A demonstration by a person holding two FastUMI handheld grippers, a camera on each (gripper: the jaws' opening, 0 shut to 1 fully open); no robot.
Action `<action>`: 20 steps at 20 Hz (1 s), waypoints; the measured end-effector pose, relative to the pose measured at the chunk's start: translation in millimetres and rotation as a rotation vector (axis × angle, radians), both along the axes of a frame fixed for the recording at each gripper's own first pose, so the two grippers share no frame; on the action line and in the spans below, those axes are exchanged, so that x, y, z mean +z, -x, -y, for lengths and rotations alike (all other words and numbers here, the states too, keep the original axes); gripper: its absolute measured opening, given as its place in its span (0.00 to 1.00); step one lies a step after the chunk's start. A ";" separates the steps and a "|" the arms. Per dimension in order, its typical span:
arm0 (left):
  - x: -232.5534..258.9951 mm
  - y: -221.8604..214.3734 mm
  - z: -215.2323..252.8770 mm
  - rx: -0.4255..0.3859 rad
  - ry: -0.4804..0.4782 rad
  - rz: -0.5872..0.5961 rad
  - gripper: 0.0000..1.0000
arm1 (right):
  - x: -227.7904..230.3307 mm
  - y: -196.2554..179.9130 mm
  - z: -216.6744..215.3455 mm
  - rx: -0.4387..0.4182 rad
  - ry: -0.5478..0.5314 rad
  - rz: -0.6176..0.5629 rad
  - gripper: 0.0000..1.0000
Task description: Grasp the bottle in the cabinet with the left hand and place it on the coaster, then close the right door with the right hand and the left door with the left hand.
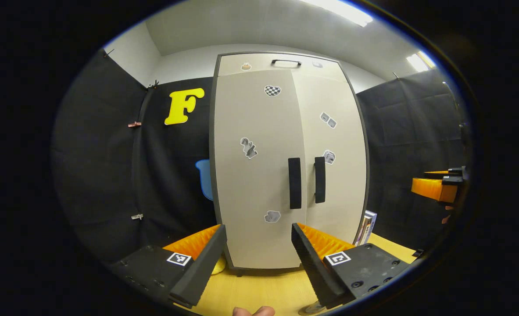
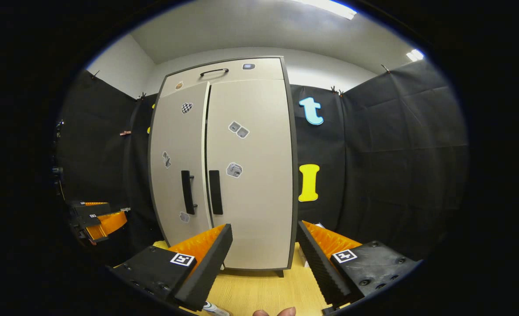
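Observation:
A tall beige cabinet (image 1: 259,175) stands on the wooden table, and both of its doors look shut. Two dark vertical handles (image 1: 294,183) sit side by side where the doors meet. My left gripper (image 1: 258,228) is open and empty a short way in front of the left door. My right gripper (image 2: 264,226) is also open and empty, facing the right door (image 2: 250,175) from farther right. Each gripper appears at the side edge of the other's view, the right gripper (image 1: 437,188) and the left gripper (image 2: 97,219). The cabinet's inside is hidden.
A pale yellow round object (image 1: 219,265) lies by the cabinet's front left corner. A small box (image 1: 366,227) leans at its right side. A small whitish object (image 2: 215,309) and a fingertip (image 2: 277,312) show at the lower rim. Black cloth walls close in behind.

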State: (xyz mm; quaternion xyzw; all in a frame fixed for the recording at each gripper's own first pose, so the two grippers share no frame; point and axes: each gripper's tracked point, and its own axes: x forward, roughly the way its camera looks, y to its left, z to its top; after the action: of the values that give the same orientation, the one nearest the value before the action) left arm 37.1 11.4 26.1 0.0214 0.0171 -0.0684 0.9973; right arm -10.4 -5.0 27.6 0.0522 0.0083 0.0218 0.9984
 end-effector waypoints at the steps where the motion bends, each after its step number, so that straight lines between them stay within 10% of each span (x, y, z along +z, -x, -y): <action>1: 0.2 3.3 0.3 -0.009 -0.003 0.001 0.93 | -0.8 1.5 -2.4 0.002 0.004 -0.004 0.98; 20: 1.7 26.6 -3.6 -0.009 0.032 0.006 0.93 | 12.7 28.9 -6.2 0.009 -0.019 0.023 0.98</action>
State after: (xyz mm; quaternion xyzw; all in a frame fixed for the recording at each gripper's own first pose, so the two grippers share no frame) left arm 10.5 15.0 27.8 0.0055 0.0130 -0.0729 0.9972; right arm -39.3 1.2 40.3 0.0613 -0.0031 0.0271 0.9977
